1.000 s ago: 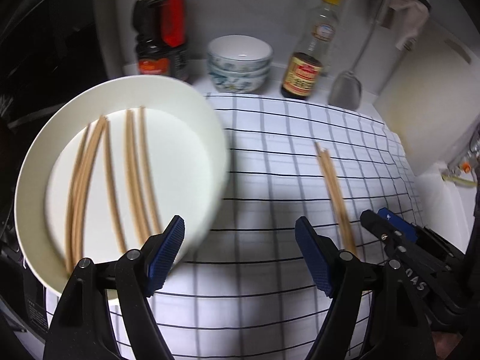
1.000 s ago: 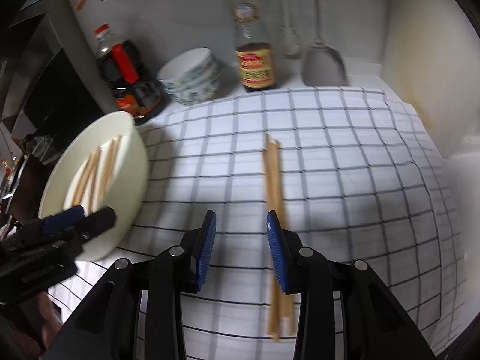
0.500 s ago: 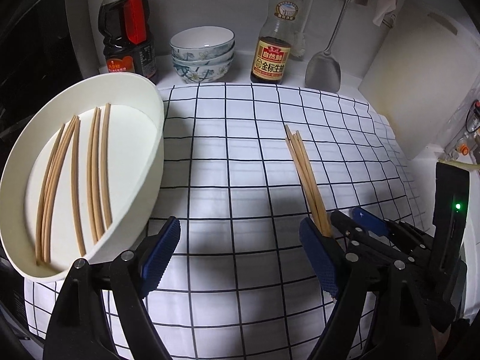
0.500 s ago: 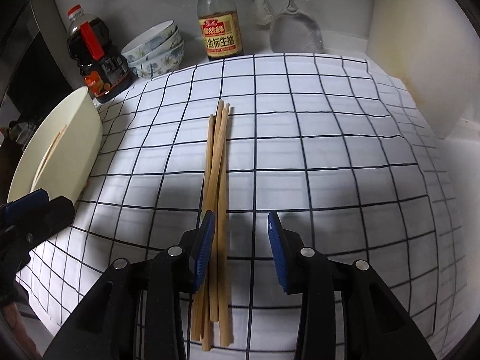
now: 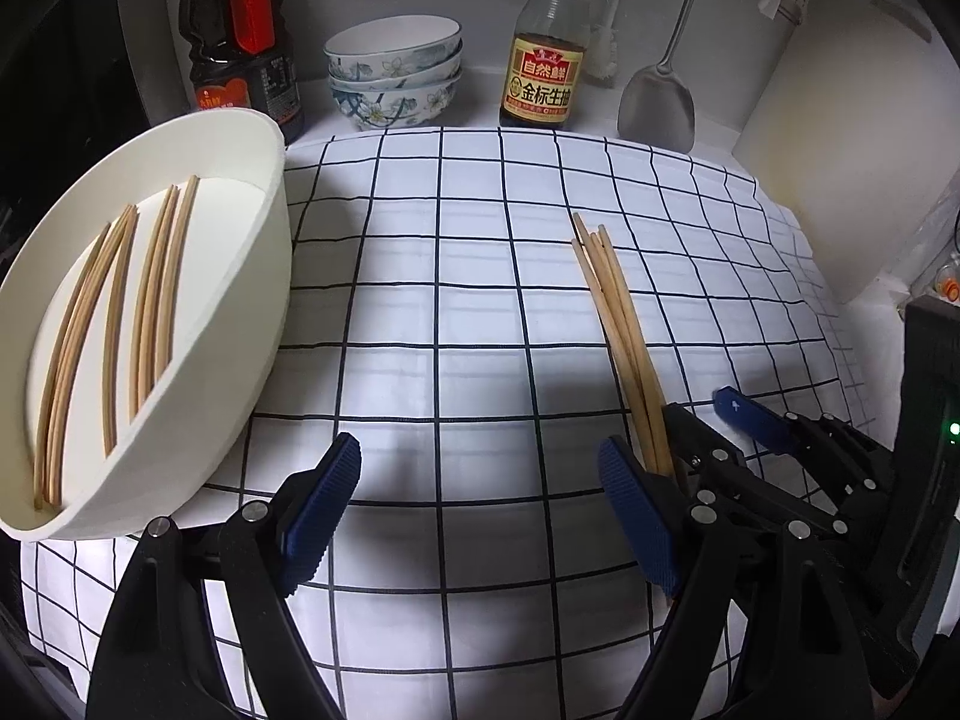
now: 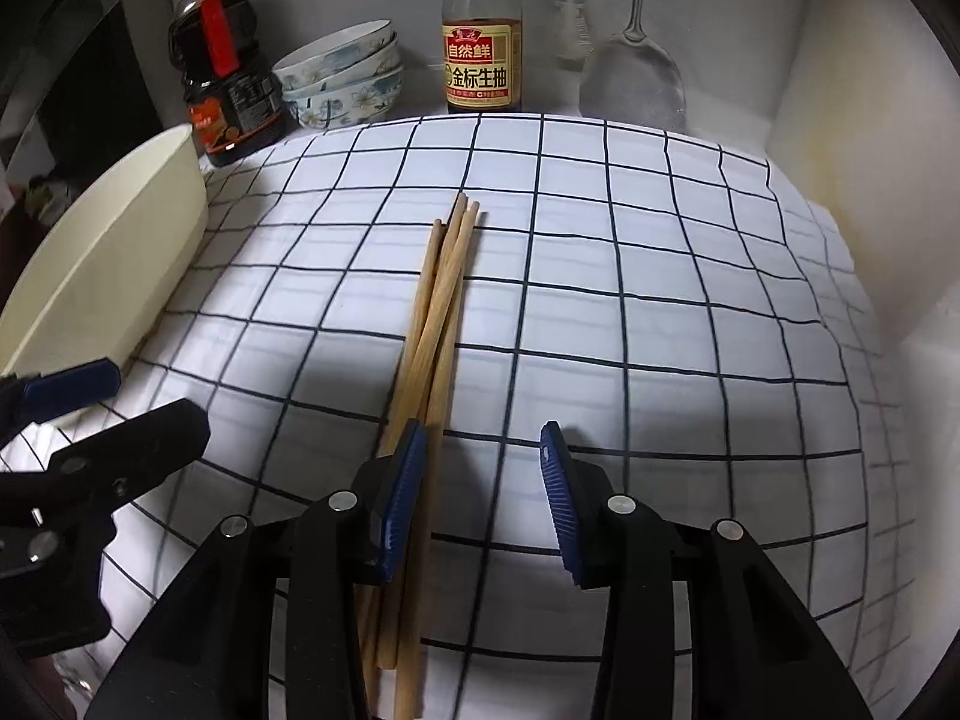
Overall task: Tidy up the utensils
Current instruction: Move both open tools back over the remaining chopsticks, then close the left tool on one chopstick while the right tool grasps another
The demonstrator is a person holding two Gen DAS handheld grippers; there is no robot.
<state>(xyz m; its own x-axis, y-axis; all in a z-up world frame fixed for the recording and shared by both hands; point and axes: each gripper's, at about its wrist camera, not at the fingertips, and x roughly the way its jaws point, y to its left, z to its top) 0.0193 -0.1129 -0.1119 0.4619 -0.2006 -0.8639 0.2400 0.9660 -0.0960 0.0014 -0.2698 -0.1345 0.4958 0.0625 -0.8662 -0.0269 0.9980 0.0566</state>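
Status: partly complete, judged from the present layout. Several wooden chopsticks (image 5: 114, 324) already lie lengthwise inside the cream oval dish (image 5: 240, 360) at the left edge of the checked cloth (image 5: 432, 312). One loose bundle of chopsticks (image 6: 438, 300) lies on the cloth, well apart from the dish, tips pointing to the far side. This bundle appears to be the only set left to transfer.

Right gripper (image 6: 483, 498): jaws apart, low over the near end of the bundle. The left pad sits against or just above the sticks; most of the bundle lies at or outside that pad, not centred in the gap. No clamping is evident.

Left gripper (image 5: 480, 510): jaws wide apart, holding nothing, positioned over the cloth between the dish and the bundle.

Remaining work, as estimated: centre the bundle between the right jaws, close, lift, and lay it in the dish beside the others.

Background items at the far side: two sauce bottles, stacked bowls (image 5: 393, 69), a metal spatula (image 5: 657, 102).
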